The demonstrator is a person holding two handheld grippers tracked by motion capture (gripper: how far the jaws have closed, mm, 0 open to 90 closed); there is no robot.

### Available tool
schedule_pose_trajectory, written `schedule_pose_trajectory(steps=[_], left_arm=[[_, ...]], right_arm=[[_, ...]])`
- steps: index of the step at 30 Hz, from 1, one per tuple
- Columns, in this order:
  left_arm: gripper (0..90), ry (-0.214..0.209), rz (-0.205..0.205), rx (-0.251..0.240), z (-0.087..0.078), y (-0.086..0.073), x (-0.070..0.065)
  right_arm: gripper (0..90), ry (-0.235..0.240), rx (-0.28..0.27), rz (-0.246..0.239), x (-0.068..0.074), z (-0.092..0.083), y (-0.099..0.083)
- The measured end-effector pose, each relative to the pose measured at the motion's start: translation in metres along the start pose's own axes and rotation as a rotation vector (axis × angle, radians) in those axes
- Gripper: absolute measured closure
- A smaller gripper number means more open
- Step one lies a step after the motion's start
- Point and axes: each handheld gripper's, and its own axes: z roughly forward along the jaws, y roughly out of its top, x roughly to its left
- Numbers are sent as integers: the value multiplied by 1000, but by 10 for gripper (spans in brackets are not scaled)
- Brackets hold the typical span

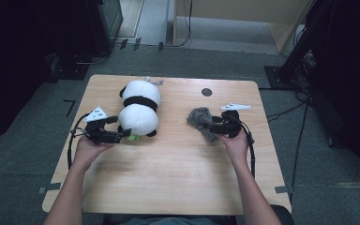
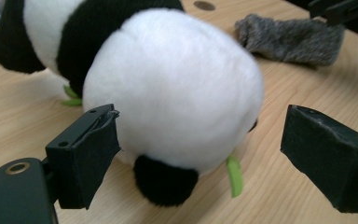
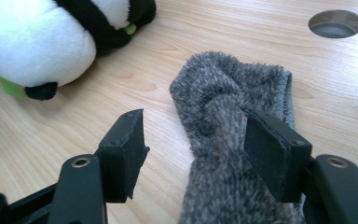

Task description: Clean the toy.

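Between spread fingers (image 2: 88,154) (untouched), panda (image 2: 172,88)

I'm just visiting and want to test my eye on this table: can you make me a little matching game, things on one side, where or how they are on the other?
Things:
1. panda plush
2. grey fuzzy cloth
3. round hole
4. left gripper

Descriptions:
A. crumpled, lying between the right gripper's jaws
B. jaws wide apart, at the panda's white end
C. in the tabletop, far side
D. black and white, lying left of centre

Pairs: 1-D, 2-A, 3-C, 4-B
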Motion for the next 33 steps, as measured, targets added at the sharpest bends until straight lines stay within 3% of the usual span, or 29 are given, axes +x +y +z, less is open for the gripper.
schedule_pose_trajectory(steps=[4, 8, 13, 21, 25, 27, 29, 33], left_arm=[[116, 7, 35, -1, 1, 6, -11], [128, -25, 48, -24, 3, 11, -21], [131, -69, 42, -40, 5, 13, -34], [137, -85, 18, -60, 10, 11, -47], [140, -118, 18, -81, 13, 9, -56], [141, -128, 21, -79, 15, 8, -60], [141, -130, 52, -61, 19, 5, -70], [141, -137, 53, -58, 23, 2, -79]], right_arm=[[400, 4, -5, -19, 6, -6, 1], [401, 7, -12, -44, 15, -11, 2], [419, 19, -21, -71, 25, -17, 2], [430, 51, -25, -120, 46, -24, -6], [436, 80, -30, -134, 56, -26, -13], [444, 93, -28, -138, 59, -26, -15], [444, 115, -23, -154, 66, -26, -21], [429, 124, -24, -178, 73, -26, -27]])
